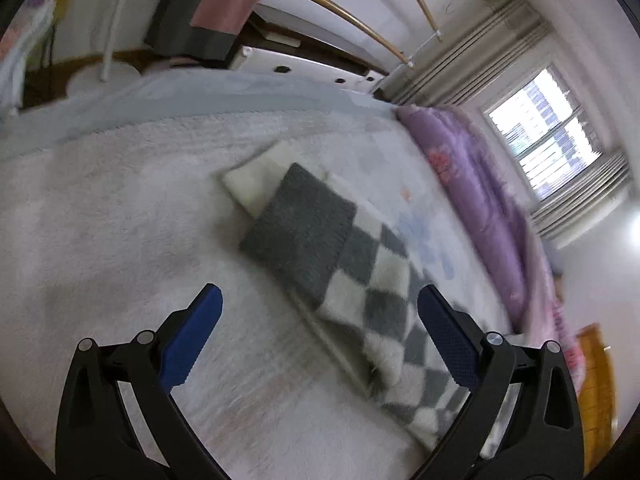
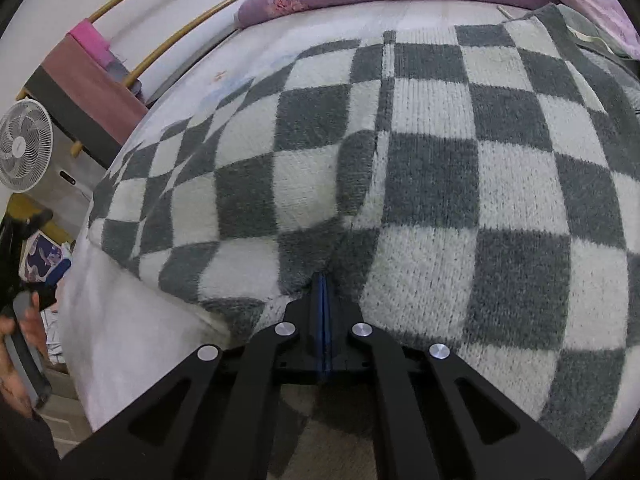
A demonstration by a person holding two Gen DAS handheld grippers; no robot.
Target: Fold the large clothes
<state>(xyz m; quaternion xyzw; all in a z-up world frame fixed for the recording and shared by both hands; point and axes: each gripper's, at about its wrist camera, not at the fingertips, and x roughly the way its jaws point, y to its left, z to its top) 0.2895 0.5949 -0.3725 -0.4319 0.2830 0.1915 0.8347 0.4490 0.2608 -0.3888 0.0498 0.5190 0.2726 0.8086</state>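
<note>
A fuzzy grey-and-white checkered sweater [image 2: 432, 184] lies spread on the bed. In the right wrist view it fills most of the frame, and its near edge puckers toward my right gripper [image 2: 323, 280], which is shut on that edge. In the left wrist view a long sleeve [image 1: 384, 280] of the sweater runs diagonally across the bed, ending in a plain grey cuff [image 1: 300, 228] with a white piece [image 1: 256, 184] past it. My left gripper [image 1: 320, 294] hovers open above the sleeve, its blue pads wide apart and holding nothing.
The bed has a white fleecy cover [image 1: 120, 220]. A purple floral quilt [image 1: 480, 184] is bunched along its far side. A white fan [image 2: 24, 152] and a pink-draped stand [image 2: 92, 80] are beside the bed. A person's hand [image 2: 24, 328] is at the left edge.
</note>
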